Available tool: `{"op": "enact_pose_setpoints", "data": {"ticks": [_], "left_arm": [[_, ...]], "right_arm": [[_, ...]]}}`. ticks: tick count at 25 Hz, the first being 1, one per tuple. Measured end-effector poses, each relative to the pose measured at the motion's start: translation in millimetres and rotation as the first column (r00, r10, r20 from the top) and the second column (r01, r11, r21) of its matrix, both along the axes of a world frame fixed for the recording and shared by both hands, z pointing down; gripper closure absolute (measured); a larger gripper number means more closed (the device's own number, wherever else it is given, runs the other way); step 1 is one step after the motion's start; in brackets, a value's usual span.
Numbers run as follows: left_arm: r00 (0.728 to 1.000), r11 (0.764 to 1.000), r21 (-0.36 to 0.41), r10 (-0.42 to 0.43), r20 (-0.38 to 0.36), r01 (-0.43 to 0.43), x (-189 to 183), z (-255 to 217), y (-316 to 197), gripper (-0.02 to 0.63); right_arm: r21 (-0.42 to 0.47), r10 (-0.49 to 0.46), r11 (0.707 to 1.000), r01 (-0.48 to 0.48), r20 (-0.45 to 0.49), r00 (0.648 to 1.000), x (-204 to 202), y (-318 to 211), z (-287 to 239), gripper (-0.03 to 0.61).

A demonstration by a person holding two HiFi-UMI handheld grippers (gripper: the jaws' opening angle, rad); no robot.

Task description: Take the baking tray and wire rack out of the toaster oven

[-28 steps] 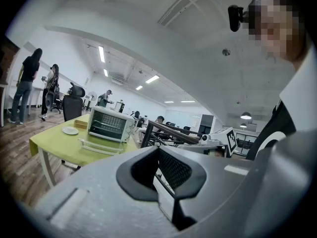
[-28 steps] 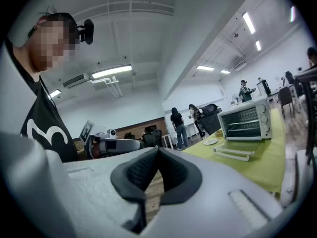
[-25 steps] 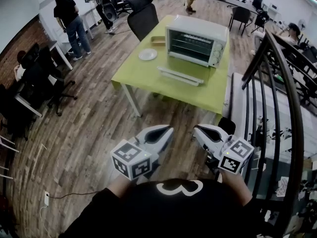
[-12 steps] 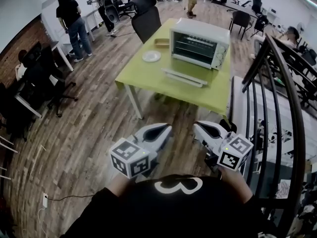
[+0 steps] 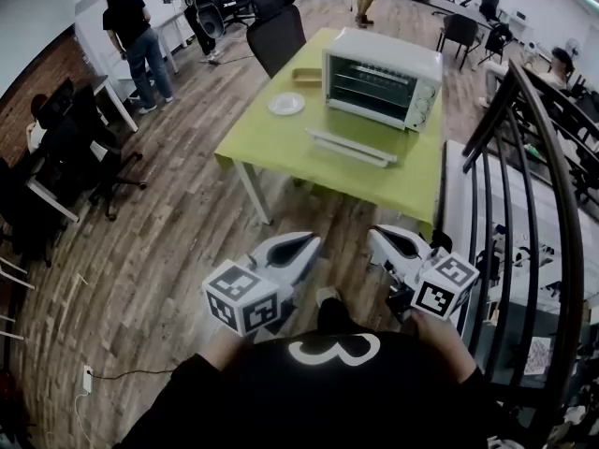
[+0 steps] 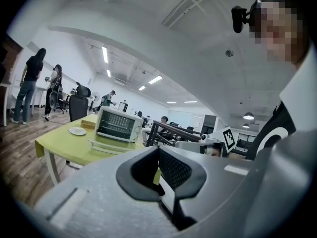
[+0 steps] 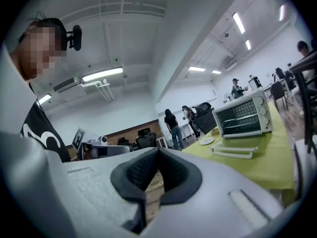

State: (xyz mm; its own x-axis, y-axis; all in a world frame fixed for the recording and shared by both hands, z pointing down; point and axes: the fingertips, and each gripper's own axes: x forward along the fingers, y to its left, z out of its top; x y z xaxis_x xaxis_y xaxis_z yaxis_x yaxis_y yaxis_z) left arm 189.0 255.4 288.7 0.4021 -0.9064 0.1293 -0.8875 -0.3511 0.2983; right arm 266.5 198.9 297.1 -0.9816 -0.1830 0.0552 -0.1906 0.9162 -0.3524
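A white toaster oven [image 5: 382,79] stands on the far side of a green table [image 5: 281,148], also in the left gripper view [image 6: 117,125] and the right gripper view [image 7: 243,114]. Wire bars show through its front; I cannot make out a tray. A long white flat piece [image 5: 348,146] lies on the table just in front of it. My left gripper [image 5: 304,246] and right gripper [image 5: 379,241] hover side by side over the wooden floor, well short of the table. Both are shut and empty, seen in their own views as left gripper [image 6: 158,155] and right gripper [image 7: 157,157].
A white plate [image 5: 285,104] and a small brown box [image 5: 305,76] sit left of the oven. A black chair [image 5: 276,26] stands behind the table. A dark curved railing [image 5: 524,157] runs along the right. People [image 5: 131,36] stand at desks at the back left.
The table and oven have come a little closer in the head view. Both grippers have stayed shut and sunk slightly, and a shoe now shows between them.
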Motion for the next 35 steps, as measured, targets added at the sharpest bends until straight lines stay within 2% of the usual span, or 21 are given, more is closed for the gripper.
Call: {"op": "enact_pose_setpoints", "data": {"ticks": [7, 18, 22, 27, 31, 35], "left_arm": [[1.0, 0.999, -0.05, -0.016, 0.001, 0.016, -35.0, 14.4, -87.0, 0.603], [1.0, 0.99, -0.138, -0.008, 0.0, 0.008, -87.1, 40.3, -276.9, 0.602], [0.998, 0.99, -0.139, 0.016, -0.061, -0.025, -92.0, 43.2, -325.5, 0.601], [0.995, 0.995, -0.102, 0.005, -0.104, -0.016, -108.1, 41.9, -361.6, 0.601], [0.981, 0.994, -0.104, 0.012, -0.194, -0.033, -117.2, 46.9, -389.4, 0.6], [0.968, 0.991, -0.121, 0.024, -0.249, -0.056, -127.6, 53.8, -421.5, 0.6]], "right_arm": [[-0.057, -0.003, 0.998, 0.003, -0.004, 1.0, -34.6, -90.5, 19.3, 0.575], [-0.156, -0.028, 0.987, 0.03, 0.013, 1.0, -95.3, -282.1, 50.5, 0.575], [-0.167, -0.01, 0.986, 0.013, 0.019, 1.0, -106.0, -328.9, 53.2, 0.575], [-0.223, 0.081, 0.972, -0.069, 0.045, 0.996, -101.0, -372.9, 56.9, 0.575], [-0.242, 0.115, 0.965, -0.098, 0.055, 0.992, -94.6, -399.2, 62.5, 0.575], [-0.3, 0.18, 0.942, -0.149, 0.081, 0.98, -92.3, -430.1, 69.4, 0.575]]}}
